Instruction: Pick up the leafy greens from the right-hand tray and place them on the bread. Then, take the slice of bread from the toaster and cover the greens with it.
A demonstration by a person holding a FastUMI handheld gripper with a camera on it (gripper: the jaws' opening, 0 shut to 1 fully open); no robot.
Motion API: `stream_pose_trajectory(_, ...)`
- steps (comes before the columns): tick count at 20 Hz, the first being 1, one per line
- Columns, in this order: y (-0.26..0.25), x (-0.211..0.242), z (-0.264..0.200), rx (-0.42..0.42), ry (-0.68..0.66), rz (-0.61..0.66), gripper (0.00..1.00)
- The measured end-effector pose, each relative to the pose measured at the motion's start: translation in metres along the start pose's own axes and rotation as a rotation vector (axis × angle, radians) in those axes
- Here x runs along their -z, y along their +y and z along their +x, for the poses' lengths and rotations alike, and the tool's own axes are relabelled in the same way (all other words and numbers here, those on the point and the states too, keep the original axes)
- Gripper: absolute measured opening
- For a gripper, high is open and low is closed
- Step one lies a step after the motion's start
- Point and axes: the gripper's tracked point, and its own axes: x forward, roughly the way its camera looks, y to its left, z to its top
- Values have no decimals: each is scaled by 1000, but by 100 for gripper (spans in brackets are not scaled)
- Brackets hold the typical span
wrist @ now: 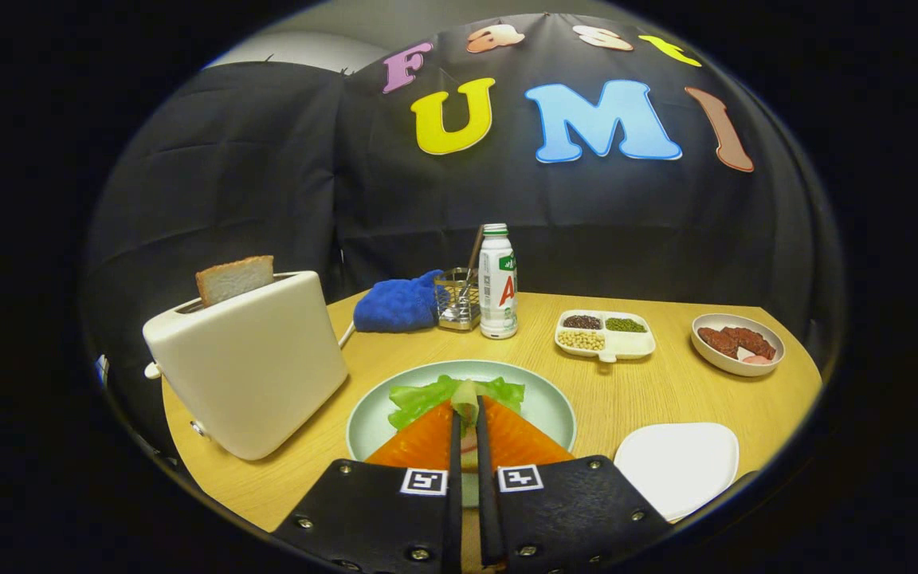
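Now gripper (465,414) pinches one leafy greens (427,395) over plate (543,399).

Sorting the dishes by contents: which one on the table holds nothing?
The white square tray right of the gripper, which grips the greens over the green plate; the others hold food.

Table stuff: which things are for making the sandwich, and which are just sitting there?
For the job:
gripper, fingers shut on the leafy greens
round plate
bread slice in the toaster
empty white tray

Just sitting there:
blue cloth
bottle
metal cup
bean dish
meat bowl
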Motion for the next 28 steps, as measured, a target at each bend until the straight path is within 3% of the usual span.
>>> stream_pose_trajectory(1, -1, 0, -1, -1, 2, 3, 9)
stream_pose_trajectory(3, -5, 2, -6, 11, 9, -9, 26)
stream_pose_trajectory(5, -9, 2, -9, 23, 1, -32, 53)
stream_pose_trajectory(6, -11, 1, -13, 29, -8, -35, 73)
stream_pose_trajectory(8, -12, -2, -20, 35, -30, -35, 85)
stream_pose_trajectory(17, 17, -38, -67, 44, -182, -24, 85)
stream_pose_trajectory(28, 106, -81, -78, -13, -256, -5, 87)
